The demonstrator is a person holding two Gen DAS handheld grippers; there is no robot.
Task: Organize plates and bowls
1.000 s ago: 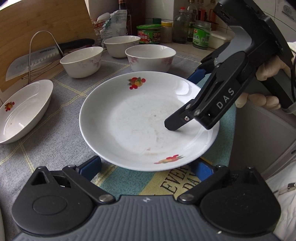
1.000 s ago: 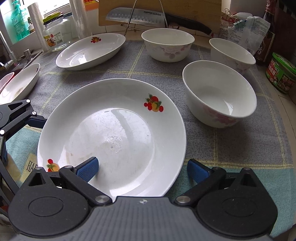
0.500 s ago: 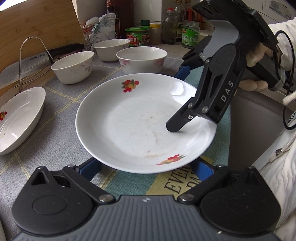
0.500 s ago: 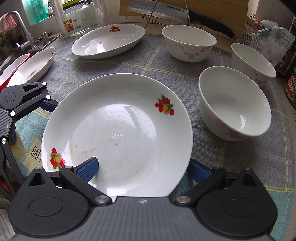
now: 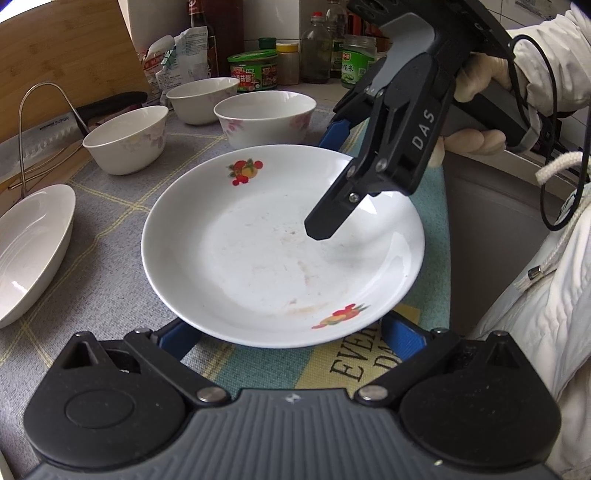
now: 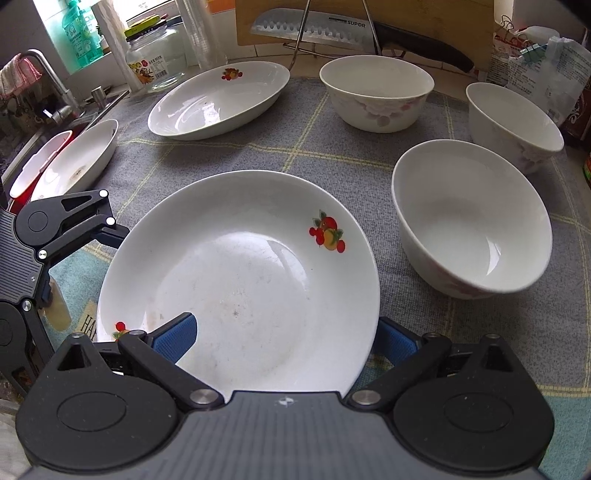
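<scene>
A white plate with fruit prints [image 5: 258, 251] is lifted a little above the grey cloth. My right gripper [image 6: 284, 338] is shut on the plate [image 6: 240, 280], one pad [image 6: 173, 336] on top and the other under the rim; it shows in the left wrist view [image 5: 332, 177]. My left gripper [image 5: 291, 336] is open, its blue pads [image 5: 177, 338] low beside the plate's near edge, apart from it. Three white bowls [image 6: 469, 218] [image 6: 375, 92] [image 6: 513, 125] stand on the cloth to the right and far side.
An oval white dish [image 6: 218, 98] lies at the far left of the cloth; another dish [image 6: 74, 158] lies near the sink. A knife on a wire rack [image 6: 332, 27], a glass jar [image 6: 155, 55], and bottles and cans [image 5: 255, 72] line the back.
The right gripper has lifted and tilted the plate and carried it slightly toward the bowls. The left gripper has stayed open under the plate's near edge.
</scene>
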